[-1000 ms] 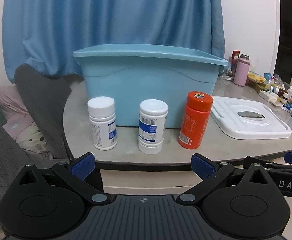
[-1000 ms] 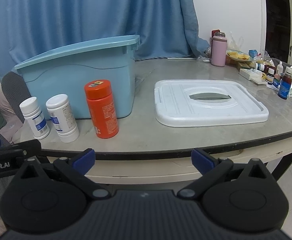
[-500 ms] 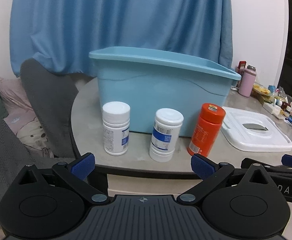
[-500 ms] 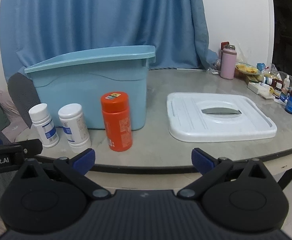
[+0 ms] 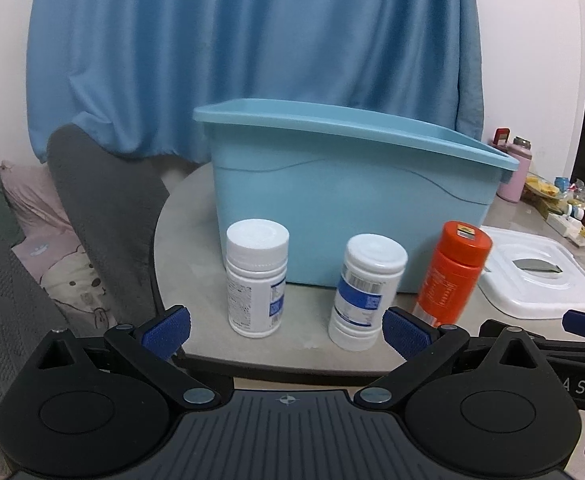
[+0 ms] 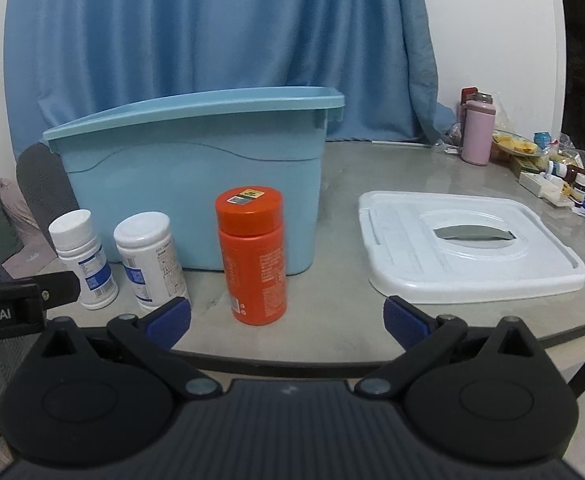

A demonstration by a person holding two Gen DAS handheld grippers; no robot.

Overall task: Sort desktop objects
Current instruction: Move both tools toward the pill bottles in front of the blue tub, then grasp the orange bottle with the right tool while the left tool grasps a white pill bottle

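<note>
Both grippers have closed in on the counter edge within the last second, jaws spread wide and empty: left gripper faces two white bottles, right gripper the orange bottle. Behind stands the blue bin, open; picking looks imminent.

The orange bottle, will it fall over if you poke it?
Probably, if poked high up: the tall, narrow orange plastic bottle with the round cap stands upright on a small base. Lying down, its round body would likely roll on the smooth grey tabletop. It looks stiff; its weight cannot be told.
</note>
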